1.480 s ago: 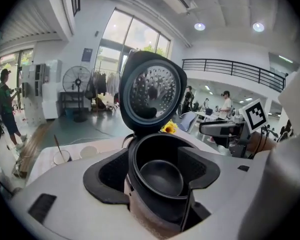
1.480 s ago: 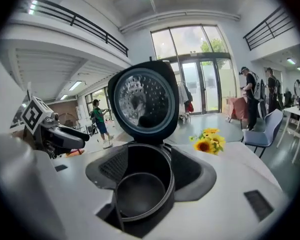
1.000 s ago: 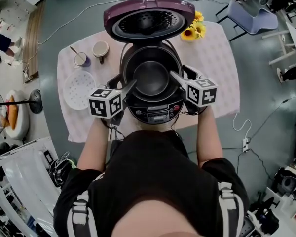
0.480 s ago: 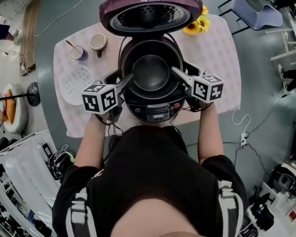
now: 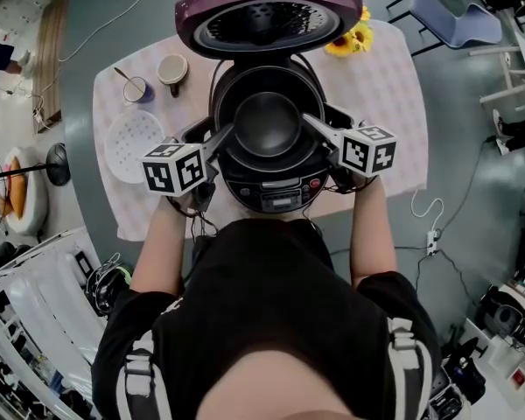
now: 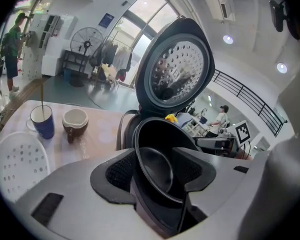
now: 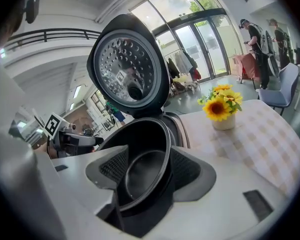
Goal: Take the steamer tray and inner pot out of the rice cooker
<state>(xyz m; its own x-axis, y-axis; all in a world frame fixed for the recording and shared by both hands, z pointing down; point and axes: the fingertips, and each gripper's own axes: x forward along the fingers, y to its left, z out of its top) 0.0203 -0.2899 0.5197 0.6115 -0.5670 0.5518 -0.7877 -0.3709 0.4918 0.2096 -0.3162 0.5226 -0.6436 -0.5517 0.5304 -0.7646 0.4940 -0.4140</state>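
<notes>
rice cooker [image 5: 271, 195] mid-table [image 5: 381, 103], lid [image 5: 267, 16] open at 12 o'clock | inner pot [image 5: 267, 125] in the cooker | left gripper [image 5: 227, 136] at pot's 9 o'clock, jaws just been closing with the rim between them | right gripper [image 5: 308, 122] on rim at 3 o'clock | steamer tray [image 5: 133, 145] at cooker's 9 o'clock | cups [image 5: 172, 71] at 10 | sunflowers [image 5: 350, 40] at 1

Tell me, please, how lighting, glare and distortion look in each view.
Head view: even light, sharp, the room's edges bowed around the table. Left gripper view: fisheye with black corners, windows washed out behind the lid, ceiling lamps flaring. Right gripper view: same fisheye, bright glass doors, soft sheen on the inner pot.
</notes>
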